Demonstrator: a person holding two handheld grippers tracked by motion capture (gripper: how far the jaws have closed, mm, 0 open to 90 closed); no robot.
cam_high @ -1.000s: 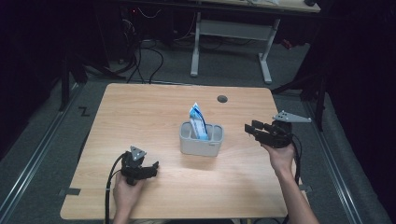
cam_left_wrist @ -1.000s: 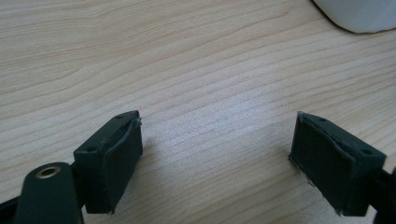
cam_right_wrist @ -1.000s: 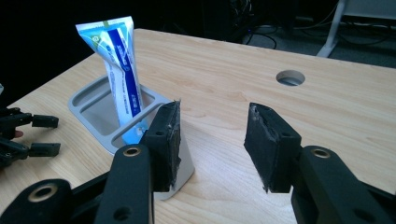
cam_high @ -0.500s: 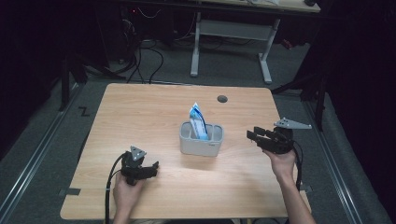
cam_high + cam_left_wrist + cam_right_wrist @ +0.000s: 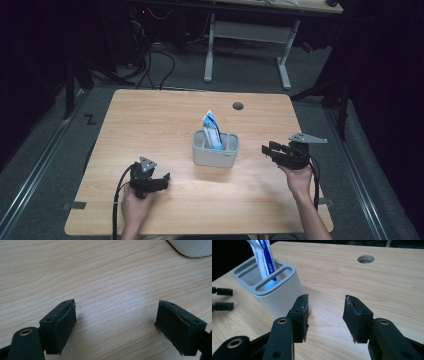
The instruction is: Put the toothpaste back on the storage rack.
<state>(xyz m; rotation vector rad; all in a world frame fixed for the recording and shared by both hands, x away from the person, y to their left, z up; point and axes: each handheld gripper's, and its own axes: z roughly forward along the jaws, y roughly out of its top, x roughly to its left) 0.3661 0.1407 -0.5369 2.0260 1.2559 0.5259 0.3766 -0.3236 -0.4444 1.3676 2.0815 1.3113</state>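
- The tube (image 5: 212,131) stands in the holder (image 5: 215,156); its lower part is hidden behind the holder's wall, and its print is too small to read.
- In the right gripper view, the top edge cuts off the tube's upper end.
- In the left gripper view, the top right corner cuts off the holder, leaving a white curve.

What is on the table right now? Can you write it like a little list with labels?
table: light wood, with a round hole near its far edge
holder: grey, with slots, standing mid-table
tube: blue and white, upright in the holder, its top sticking out
left gripper: low over the near left of the table, jaws open, nothing between them
right gripper: to the right of the holder, pointing at it, jaws open, nothing between them
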